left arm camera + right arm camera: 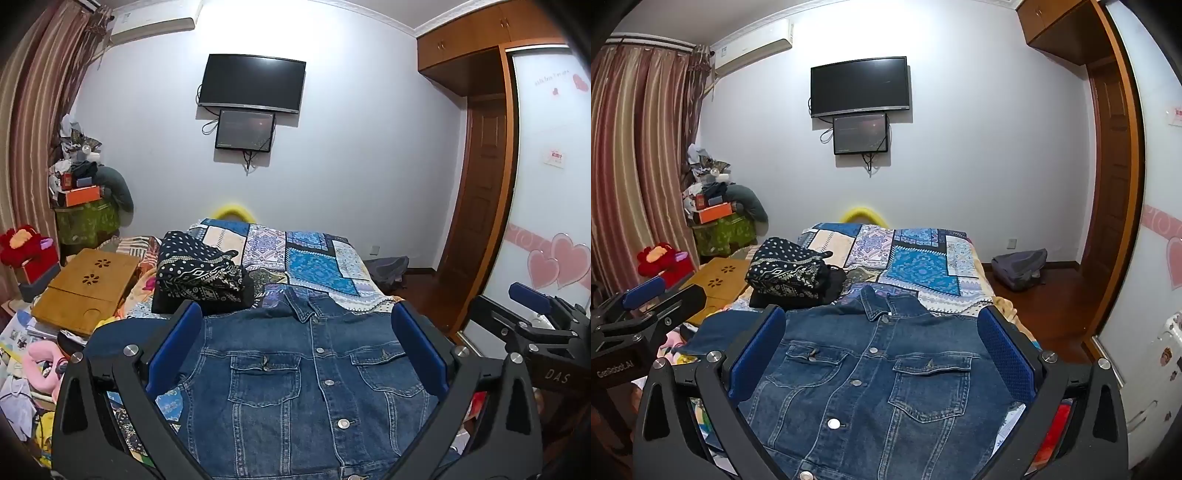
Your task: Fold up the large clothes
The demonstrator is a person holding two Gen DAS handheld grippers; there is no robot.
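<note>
A blue denim jacket [295,380] lies flat, front up and buttoned, on the near end of the bed, collar pointing away; it also shows in the right wrist view [879,376]. One sleeve [713,332] lies out to the left. My left gripper [297,321] is open and empty, held above the jacket's chest. My right gripper [881,325] is open and empty, also above the chest. The right gripper shows at the right edge of the left wrist view [535,314], and the left gripper at the left edge of the right wrist view [646,299].
A patchwork quilt [314,258] covers the bed. A folded black patterned pile [199,277] lies beyond the jacket at left. A wooden lap desk [85,288] and clutter sit left of the bed. A grey backpack [1019,269] lies on the floor at right, near the wardrobe [480,184].
</note>
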